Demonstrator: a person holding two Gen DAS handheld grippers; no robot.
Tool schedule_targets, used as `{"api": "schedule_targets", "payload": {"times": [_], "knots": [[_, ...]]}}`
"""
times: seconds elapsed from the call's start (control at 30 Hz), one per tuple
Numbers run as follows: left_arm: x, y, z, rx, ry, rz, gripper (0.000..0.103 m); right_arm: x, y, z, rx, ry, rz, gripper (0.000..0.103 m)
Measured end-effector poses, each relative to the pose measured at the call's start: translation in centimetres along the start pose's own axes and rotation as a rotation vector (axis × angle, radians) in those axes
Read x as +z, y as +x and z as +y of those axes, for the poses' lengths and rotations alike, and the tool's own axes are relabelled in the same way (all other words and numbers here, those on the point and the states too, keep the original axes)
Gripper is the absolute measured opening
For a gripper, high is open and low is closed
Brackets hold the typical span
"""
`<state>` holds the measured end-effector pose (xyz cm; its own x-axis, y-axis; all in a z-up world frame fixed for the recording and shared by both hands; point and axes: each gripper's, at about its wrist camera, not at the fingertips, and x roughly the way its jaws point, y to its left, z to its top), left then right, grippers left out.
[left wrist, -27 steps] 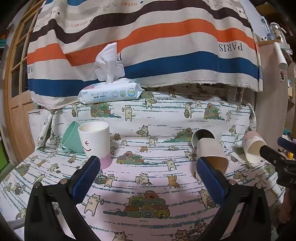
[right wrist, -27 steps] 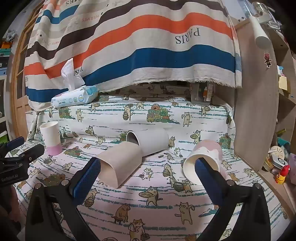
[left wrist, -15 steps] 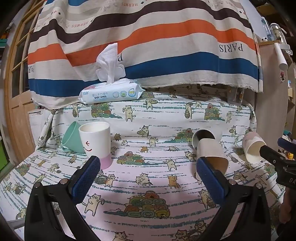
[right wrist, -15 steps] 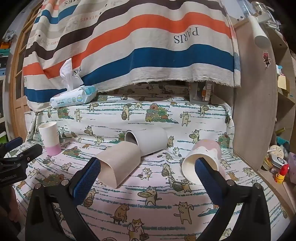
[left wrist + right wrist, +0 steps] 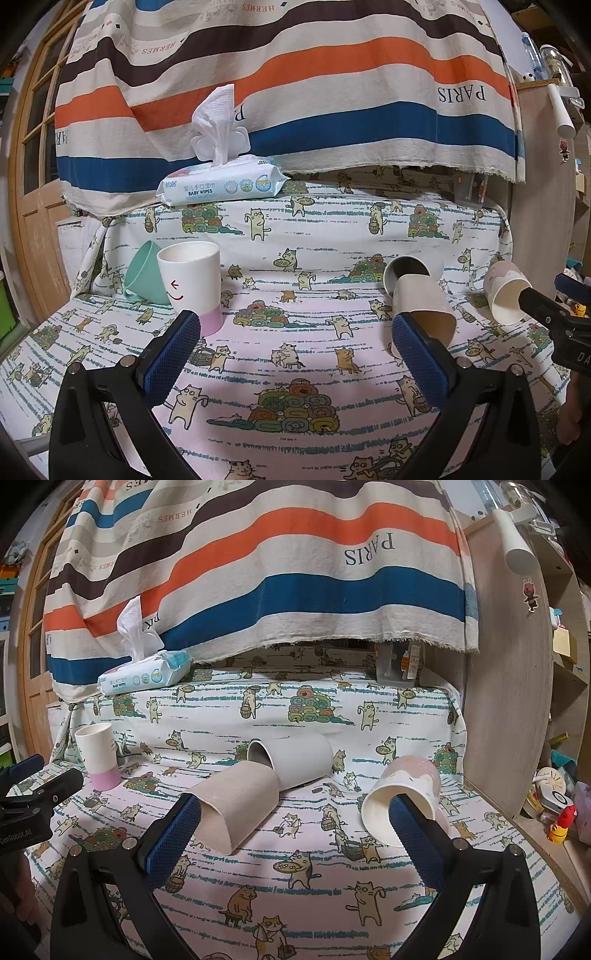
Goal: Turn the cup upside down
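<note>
Cat-printed cloth [image 5: 295, 853] covers the whole work surface, with a striped orange, blue and brown sheet [image 5: 258, 572] hung behind it and a pack of baby wipes [image 5: 221, 182] on the raised back ledge. Three cups lie tipped on their sides: a beige paper cup [image 5: 234, 806] with its mouth towards the camera and its long axis running back to the right, a grey cup [image 5: 293, 758] behind and touching it, mouth facing left, and a pink-and-white cup [image 5: 402, 801] lying mouth-forward at the right. A white cup with a pink base and smile mark [image 5: 192, 284] stands upright at the left, partly hiding a tilted mint-green cup [image 5: 142, 271]. Both the left gripper [image 5: 295, 354] and the right gripper [image 5: 293, 834] hover spread wide, holding nothing; the right gripper's finger [image 5: 413, 830] overlaps the pink-and-white cup's rim.
</note>
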<state>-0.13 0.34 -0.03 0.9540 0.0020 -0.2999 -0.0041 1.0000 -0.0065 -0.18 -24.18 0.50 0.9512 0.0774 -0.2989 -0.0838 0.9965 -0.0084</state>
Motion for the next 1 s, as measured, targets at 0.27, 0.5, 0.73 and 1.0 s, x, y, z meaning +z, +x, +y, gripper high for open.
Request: {"api": "schedule_targets", "payload": {"times": [0.27, 0.5, 0.73, 1.0], "knots": [[-0.03, 0.0, 0.04, -0.001, 0.0, 0.001, 0.103, -0.03, 0.08, -0.13, 0.0, 0.002, 0.001, 0.103], [-0.02, 0.03, 0.05, 0.001, 0.001, 0.003, 0.103, 0.03, 0.12, -0.21, -0.001, 0.004, 0.003, 0.103], [-0.15, 0.02, 0.0, 0.001, 0.001, 0.004, 0.103, 0.02, 0.09, -0.19, -0.002, 0.005, 0.003, 0.103], [-0.16, 0.03, 0.01, 0.001, 0.001, 0.004, 0.103, 0.01, 0.1, -0.22, -0.002, 0.006, 0.004, 0.103]]}}
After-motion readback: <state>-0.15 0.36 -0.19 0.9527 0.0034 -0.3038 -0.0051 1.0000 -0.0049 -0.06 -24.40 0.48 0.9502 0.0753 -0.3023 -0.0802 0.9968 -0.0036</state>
